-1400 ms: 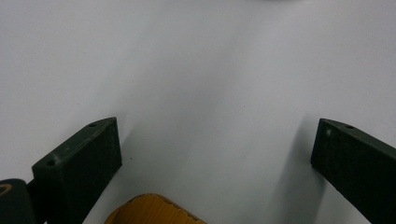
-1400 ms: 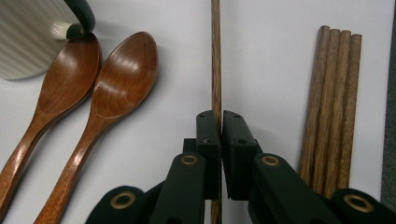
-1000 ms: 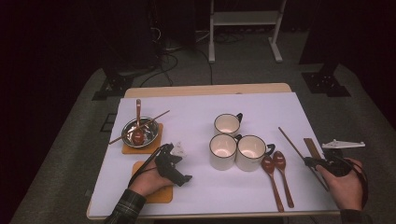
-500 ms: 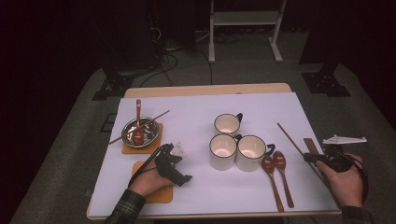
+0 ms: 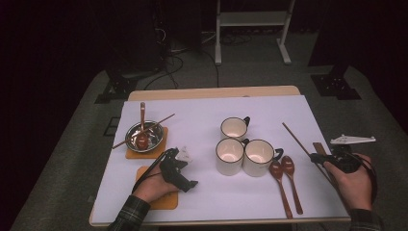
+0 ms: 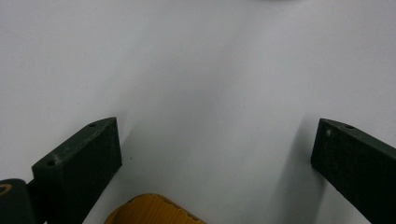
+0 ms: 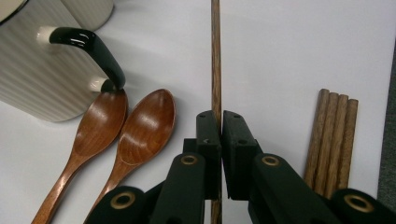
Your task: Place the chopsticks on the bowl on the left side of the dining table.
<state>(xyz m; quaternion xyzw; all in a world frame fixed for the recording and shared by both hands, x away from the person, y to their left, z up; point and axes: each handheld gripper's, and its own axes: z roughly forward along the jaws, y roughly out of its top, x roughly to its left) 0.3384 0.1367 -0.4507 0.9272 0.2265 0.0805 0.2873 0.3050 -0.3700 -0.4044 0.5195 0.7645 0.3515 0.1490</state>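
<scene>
My right gripper [image 5: 318, 158] [image 7: 220, 116] is at the table's right edge, shut on a long dark wooden chopstick [image 5: 295, 139] [image 7: 215, 56]. The stick runs from between the jaws up and to the left over the white table cover. Two brown wooden spoons [image 5: 284, 169] [image 7: 125, 122] lie just left of it. My left gripper [image 5: 186, 169] [image 6: 215, 144] rests at the front left with its jaws wide open over bare white cover and nothing between them. An orange coaster [image 5: 143, 173] [image 6: 152, 211] lies under that hand.
Three cream mugs with black handles [image 5: 245, 153] stand in the middle; one [image 7: 42, 70] is close to the spoons. A metal bowl [image 5: 144, 134] with a spoon and a chopstick sits on another coaster at the left. Several more chopsticks [image 7: 331, 135] lie by the right edge.
The chopstick held in my right gripper has shifted slightly, its far tip moving a little away and to the left. The left gripper has stayed where it was.
</scene>
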